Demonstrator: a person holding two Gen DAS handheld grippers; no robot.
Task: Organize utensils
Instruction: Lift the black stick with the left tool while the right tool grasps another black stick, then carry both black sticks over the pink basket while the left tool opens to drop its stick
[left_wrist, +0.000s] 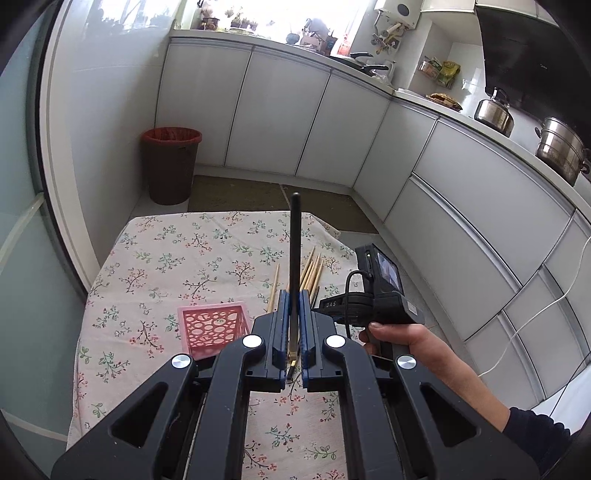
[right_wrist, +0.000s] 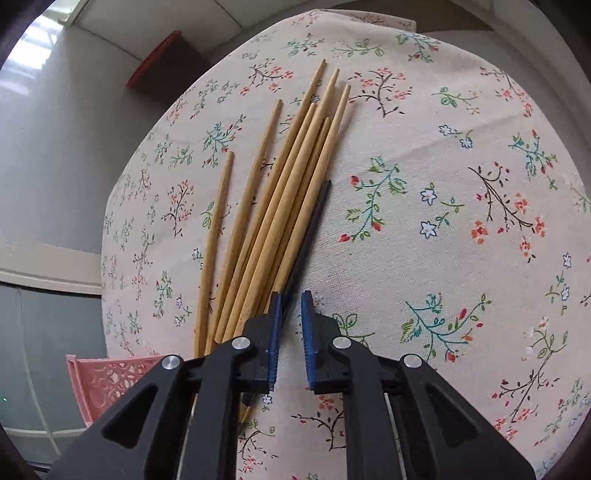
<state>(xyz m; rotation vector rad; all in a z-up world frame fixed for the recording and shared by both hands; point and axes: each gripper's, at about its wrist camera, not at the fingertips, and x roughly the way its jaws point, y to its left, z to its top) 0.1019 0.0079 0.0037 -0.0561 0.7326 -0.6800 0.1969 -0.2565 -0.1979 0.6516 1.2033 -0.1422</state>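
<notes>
The right gripper's body reads "DAS". The left gripper is clenched on a black chopstick, slim, gold-tipped and upright. Pale wooden chopsticks lie fanned on the floral worktop, another black one alongside, right gripper nearly closed, clamping nothing. A pink basket sits near left, open cloth far left.

Daylight pours in from the window at twelve o'clock in the left wrist view, blown out to white glare. The room is bright and evenly lit, shadows soft. Both views are sharp at centre, with strong fisheye bending and dark vignetting at the corners.
</notes>
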